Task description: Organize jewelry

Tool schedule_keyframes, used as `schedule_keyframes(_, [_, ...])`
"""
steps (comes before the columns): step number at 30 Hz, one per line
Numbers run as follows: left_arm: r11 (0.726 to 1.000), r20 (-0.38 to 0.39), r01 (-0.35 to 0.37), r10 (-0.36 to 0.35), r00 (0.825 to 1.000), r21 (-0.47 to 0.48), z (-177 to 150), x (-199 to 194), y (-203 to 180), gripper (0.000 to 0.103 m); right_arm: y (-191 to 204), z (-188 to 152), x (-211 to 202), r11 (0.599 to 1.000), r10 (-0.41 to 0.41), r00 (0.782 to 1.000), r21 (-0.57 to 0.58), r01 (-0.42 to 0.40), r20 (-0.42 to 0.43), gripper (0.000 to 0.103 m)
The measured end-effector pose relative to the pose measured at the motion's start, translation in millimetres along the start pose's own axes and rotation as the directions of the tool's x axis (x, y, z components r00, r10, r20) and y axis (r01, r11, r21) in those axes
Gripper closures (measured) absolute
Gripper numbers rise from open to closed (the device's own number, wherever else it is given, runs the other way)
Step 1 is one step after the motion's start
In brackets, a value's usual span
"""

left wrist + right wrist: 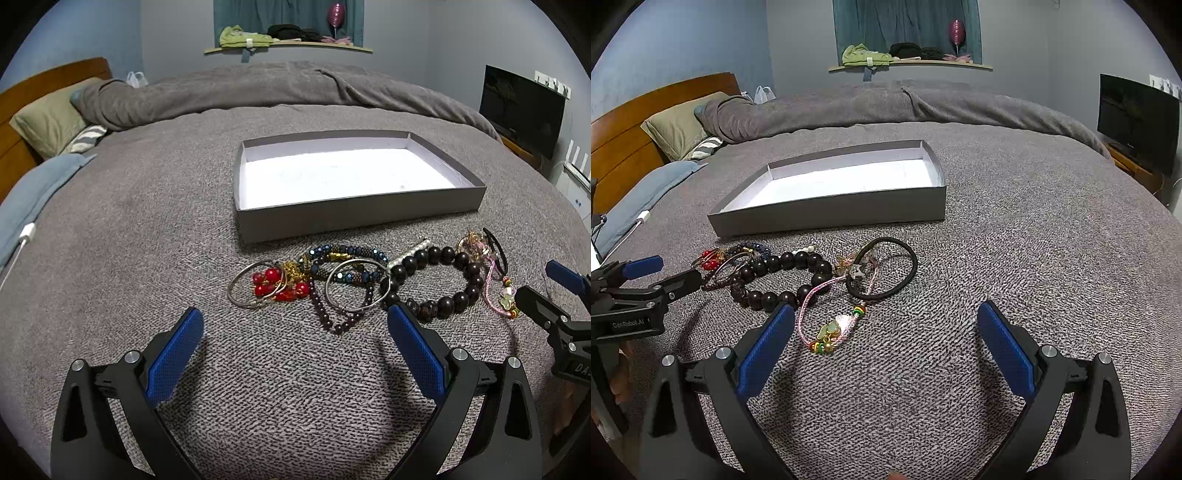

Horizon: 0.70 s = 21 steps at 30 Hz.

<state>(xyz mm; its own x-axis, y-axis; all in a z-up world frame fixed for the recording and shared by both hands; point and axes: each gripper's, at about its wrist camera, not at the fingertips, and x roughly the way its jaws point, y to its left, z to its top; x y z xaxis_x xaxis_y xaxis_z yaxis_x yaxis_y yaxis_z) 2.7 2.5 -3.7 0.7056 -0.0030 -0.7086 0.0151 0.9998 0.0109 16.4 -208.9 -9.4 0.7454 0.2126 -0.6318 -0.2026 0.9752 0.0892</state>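
Observation:
A pile of jewelry lies on the grey bedspread in front of an empty grey box (354,216) with a white inside. It holds silver bangles (242,286), red beads (271,275), a blue beaded bracelet (347,254), a dark wooden bead bracelet (448,301) and a pink cord bracelet (831,328). A black hair tie (882,267) lies to the right of the pile. My left gripper (295,321) is open, just short of the pile. My right gripper (886,317) is open, its left finger beside the pink cord bracelet. The box (831,216) also shows in the right wrist view.
Pillows (48,118) and a wooden headboard (22,92) are at the far left. A folded grey duvet (258,86) lies across the back of the bed. A white charger cable (22,240) lies at the left edge. A TV (521,110) stands at the right.

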Motion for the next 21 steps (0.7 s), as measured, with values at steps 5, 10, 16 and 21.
schedule_keyframes(5, [1.000, 0.001, -0.001, 0.001, 1.000, -0.002, 0.2, 0.6, -0.2, 0.004, -0.6, -0.3, 1.3, 1.000, -0.001, 1.000, 0.005, 0.001, 0.001, 0.005])
schedule_keyframes(10, [1.000, 0.003, -0.004, 0.004, 1.000, -0.006, 0.5, 2.6, -0.5, 0.004, -3.9, -1.4, 5.0, 1.000, 0.005, 1.000, 0.020, -0.005, -0.002, 0.005])
schedule_keyframes(16, [1.000, 0.002, -0.001, 0.001, 1.000, -0.004, 0.9, 2.4, 1.6, 0.004, -4.1, -2.5, 5.8, 1.000, -0.001, 1.000, 0.021, 0.001, -0.004, 0.005])
schedule_keyframes(21, [1.000, 0.003, 0.007, -0.007, 1.000, -0.007, 1.5, 2.3, 1.9, 0.004, -2.3, -2.5, 5.5, 1.000, -0.004, 1.000, 0.016, 0.004, -0.006, 0.005])
